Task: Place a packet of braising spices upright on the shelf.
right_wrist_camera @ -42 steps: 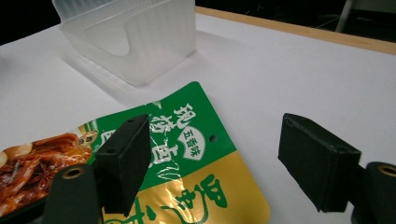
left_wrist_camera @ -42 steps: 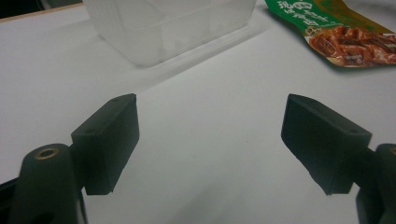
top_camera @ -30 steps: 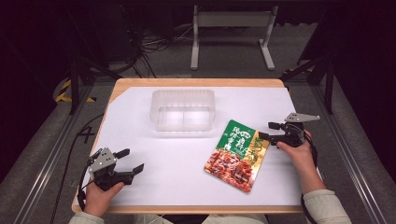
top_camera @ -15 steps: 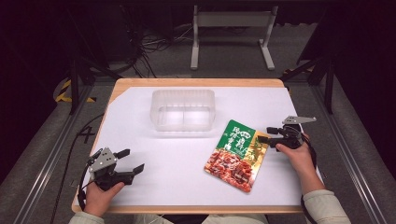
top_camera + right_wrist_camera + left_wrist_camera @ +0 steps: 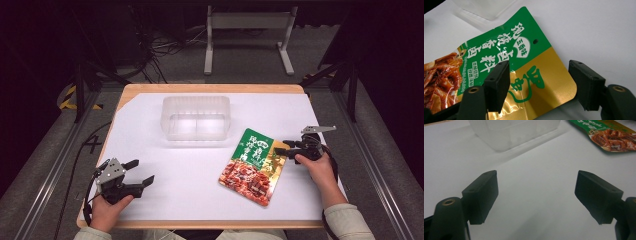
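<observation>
A: Largest first?
B: Desk (image 5: 150,112): flat wooden board under a smooth white sheet, pale wood showing along the far edge and at the far left corner.
A: Next?
B: Clear plastic tub (image 5: 196,118), rectangular with rounded corners, thin cloudy walls, standing near the middle of the far edge. Hard to tell from above whether anything lies inside; cut off at the top in the left gripper view (image 5: 514,131).
A: And the packet?
B: Snack pouch (image 5: 254,165), flat glossy foil, green at the top, gold at one corner, a reddish food photo lower down. Lying flat toward the right edge of the desk, tilted, top end toward the tub. Close up (image 5: 506,62): crinkled shiny surface, small punched hole near the top, white lettering too foreign to read here, left part cut off by the frame.
A: Right claw?
B: Right claw (image 5: 281,149) at the pouch's gold corner; seen close (image 5: 539,82), unclenched but just been narrowing, gold corner lying between the jaws, pads not pressing it.
A: Left claw?
B: Left claw (image 5: 140,175) near the near left corner, spread wide (image 5: 536,195), gripping nothing, bare white sheet between matte black blocky jaws.
</observation>
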A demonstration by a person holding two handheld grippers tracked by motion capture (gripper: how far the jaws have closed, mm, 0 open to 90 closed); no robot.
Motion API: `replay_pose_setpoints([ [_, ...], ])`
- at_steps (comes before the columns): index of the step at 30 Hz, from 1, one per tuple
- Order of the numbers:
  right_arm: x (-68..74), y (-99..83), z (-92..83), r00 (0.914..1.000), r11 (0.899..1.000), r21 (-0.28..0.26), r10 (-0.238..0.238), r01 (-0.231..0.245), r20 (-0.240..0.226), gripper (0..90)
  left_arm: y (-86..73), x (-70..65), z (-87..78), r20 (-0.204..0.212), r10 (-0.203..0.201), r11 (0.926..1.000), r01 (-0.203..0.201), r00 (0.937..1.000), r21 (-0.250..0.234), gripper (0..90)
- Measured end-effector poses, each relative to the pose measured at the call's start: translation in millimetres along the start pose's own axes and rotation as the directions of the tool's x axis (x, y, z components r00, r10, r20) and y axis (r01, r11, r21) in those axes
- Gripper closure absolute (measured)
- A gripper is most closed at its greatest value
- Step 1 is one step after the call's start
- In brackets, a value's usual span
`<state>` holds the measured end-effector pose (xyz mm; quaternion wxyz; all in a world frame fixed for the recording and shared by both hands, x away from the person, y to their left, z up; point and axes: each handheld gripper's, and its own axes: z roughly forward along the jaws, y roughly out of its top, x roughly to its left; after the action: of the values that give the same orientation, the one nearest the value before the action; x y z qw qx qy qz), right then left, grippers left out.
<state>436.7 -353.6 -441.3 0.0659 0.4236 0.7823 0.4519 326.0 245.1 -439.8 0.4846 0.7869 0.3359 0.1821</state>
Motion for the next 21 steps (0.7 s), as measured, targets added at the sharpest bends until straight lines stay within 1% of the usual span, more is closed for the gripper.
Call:
replay_pose_setpoints([
  [2, 0.2, 0.1, -0.7, 1.0, 1.0, 0.0, 0.0, 0.0, 0.001, 38.0, -0.1, 0.0, 0.3, -0.002, 0.0, 1.0, 0.0, 1.0, 0.0, 19.8],
  [4, 0.5, 0.6, -2.0, 1.0, 1.0, 0.0, -0.005, 0.005, 0.001, 40.9, -0.1, 0.3, 0.2, -0.003, -0.002, 1.0, 0.002, 1.0, 0.002, 19.8],
  [7, 2.4, 1.7, -5.6, 0.9999, 1.0, -0.005, -0.015, 0.015, 0.005, 46.5, -0.1, 0.5, 0.1, -0.003, -0.002, 1.0, 0.002, 1.0, 0.003, 19.8],
  [9, 5.1, 3.5, -8.9, 0.9995, 0.999, -0.011, -0.031, 0.031, 0.007, 50.5, -0.1, 0.4, 0.2, -0.003, -0.002, 1.0, 0.002, 1.0, 0.003, 19.8],
  [13, 13.0, 7.9, -15.2, 0.9985, 0.998, -0.021, -0.054, 0.053, -0.014, 56.4, 0.1, 0.5, 0.5, -0.003, 0.0, 1.0, 0.0, 1.0, 0.003, 19.8],
  [15, 15.7, 9.0, -15.9, 0.9971, 0.998, -0.018, -0.067, 0.067, -0.036, 58.4, 0.2, 0.2, 0.6, -0.002, -0.003, 1.0, 0.003, 1.0, 0.001, 19.9],
  [20, 24.4, 11.0, -14.2, 0.9904, 0.994, 0.016, -0.108, 0.109, -0.087, 63.6, 0.4, 0.6, 0.9, -0.004, 0.001, 1.0, -0.001, 1.0, 0.003, 19.8],
  [21, 26.4, 11.3, -12.5, 0.9869, 0.991, 0.03, -0.126, 0.13, -0.101, 64.4, 0.4, 0.5, 1.0, -0.003, 0.0, 1.0, 0.0, 1.0, 0.003, 19.8],
])
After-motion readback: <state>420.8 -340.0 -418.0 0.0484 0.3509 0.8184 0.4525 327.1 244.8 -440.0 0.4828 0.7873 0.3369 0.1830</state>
